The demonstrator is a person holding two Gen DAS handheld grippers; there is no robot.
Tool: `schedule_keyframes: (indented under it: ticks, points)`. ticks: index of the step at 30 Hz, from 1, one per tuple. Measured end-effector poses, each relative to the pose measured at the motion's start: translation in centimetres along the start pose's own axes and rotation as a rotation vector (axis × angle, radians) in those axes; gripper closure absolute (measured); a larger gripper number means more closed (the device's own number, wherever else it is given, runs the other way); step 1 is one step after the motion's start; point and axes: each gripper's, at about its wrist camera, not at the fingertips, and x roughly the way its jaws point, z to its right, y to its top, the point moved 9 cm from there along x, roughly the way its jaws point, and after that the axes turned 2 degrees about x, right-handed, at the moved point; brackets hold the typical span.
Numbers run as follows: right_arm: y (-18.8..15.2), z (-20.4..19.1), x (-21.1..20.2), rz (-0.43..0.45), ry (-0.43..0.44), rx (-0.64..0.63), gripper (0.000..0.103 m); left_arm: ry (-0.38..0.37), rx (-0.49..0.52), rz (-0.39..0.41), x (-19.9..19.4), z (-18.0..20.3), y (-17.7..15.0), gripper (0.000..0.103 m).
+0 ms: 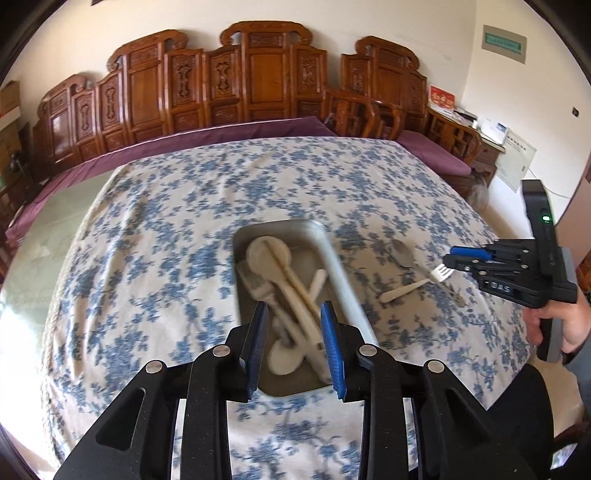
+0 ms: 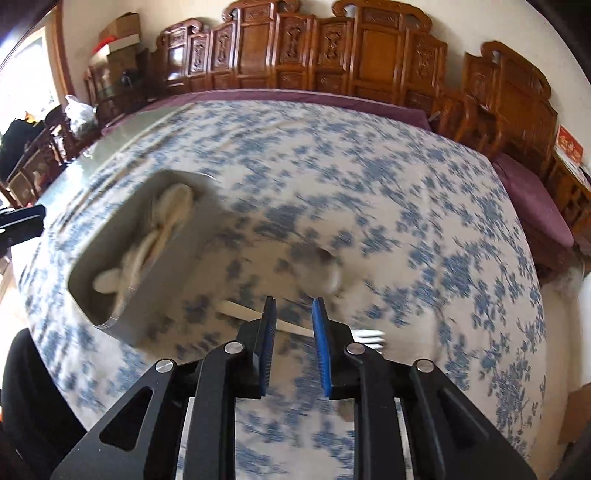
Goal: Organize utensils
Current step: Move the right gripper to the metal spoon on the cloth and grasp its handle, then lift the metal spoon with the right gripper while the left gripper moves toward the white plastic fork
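Note:
A grey metal tray (image 1: 343, 277) stands mid-table on the blue-flowered cloth and holds several cream spoons and forks (image 1: 288, 280). My left gripper (image 1: 295, 308) hovers over the tray's near end, open, with nothing pinched between its blue pads. To the right of the tray lie a white fork (image 1: 410, 286) and a grey metal spoon (image 1: 402, 254). My right gripper (image 1: 448, 256) hangs just above the fork's tines. In the right wrist view the right gripper (image 2: 294, 302) is open, and the fork (image 2: 240, 310) lies on the cloth beneath it, beside the blurred spoon (image 2: 321, 269) and the tray (image 2: 173, 273).
A carved wooden bench (image 1: 258, 81) with a purple cushion (image 1: 221, 136) runs behind the table. A chair (image 1: 362, 114) stands at the far right corner. A person's hand (image 1: 561, 325) holds the right gripper past the table's right edge. Boxes (image 2: 122, 33) are stacked far left.

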Motion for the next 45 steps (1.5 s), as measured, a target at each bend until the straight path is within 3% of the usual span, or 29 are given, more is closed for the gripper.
schedule_keyframes:
  ticks: [13,25,28,39,45]
  points:
    - [-0.9,1.7,6.4,-0.113,0.016,0.019,0.081,-0.036,0.037,-0.037,2.0,4.6,-0.2,0.075]
    - [-1.0,1.1,7.9,-0.152,-0.026,-0.023,0.084,-0.034,0.039,-0.052,2.2,5.2,-1.0,0.075]
    - [-1.1,0.6,7.8,-0.158,-0.026,-0.046,0.096,-0.035,0.043,-0.051,2.2,5.6,-1.0,0.075]
    - [0.2,1.6,2.0,-0.033,0.005,-0.019,0.096,-0.049,0.082,-0.058,2.7,7.5,-0.6,0.075]
    - [-2.1,4.7,-0.5,-0.013,-0.001,0.037,0.096,-0.063,0.115,-0.073,4.1,9.0,-0.1,0.075]
